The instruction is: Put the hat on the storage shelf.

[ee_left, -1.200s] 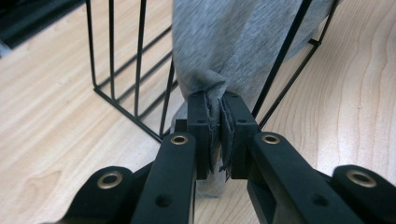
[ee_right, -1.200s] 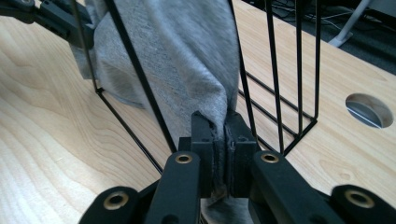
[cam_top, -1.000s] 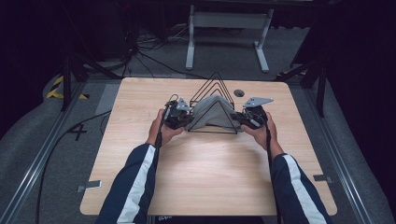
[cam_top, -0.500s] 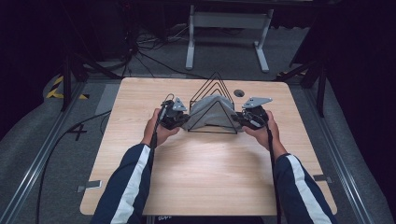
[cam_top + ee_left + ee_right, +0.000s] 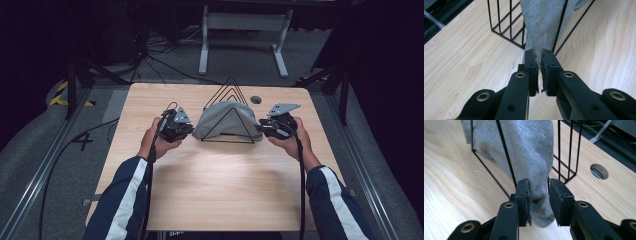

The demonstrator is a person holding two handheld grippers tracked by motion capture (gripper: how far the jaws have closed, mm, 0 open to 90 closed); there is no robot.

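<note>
A grey cloth [image 5: 225, 117] hangs over a black wire rack [image 5: 231, 82] of triangular frames at the back middle of the wooden table [image 5: 210, 195]. My left gripper [image 5: 191, 131] is at the cloth's left end. In the left gripper view its jaws [image 5: 539, 53] stand almost together, with the tapered end of the cloth [image 5: 544, 22] running in between the tips. My right gripper [image 5: 261, 129] is at the cloth's right end. Its jaws [image 5: 539, 185] have just been opening and stand apart, with the loose end of the cloth [image 5: 529, 150] hanging between them.
A round cable hole [image 5: 256, 99] lies in the table just right of the rack [image 5: 569, 150]. Behind the table a grey metal stand [image 5: 242, 22] and cables rest on the floor. Bare wood stretches toward the front edge.
The left hand has drawn its gripper leftward, away from the rack, and the cloth's left end reaches farther out. The right hand has lifted slightly.
</note>
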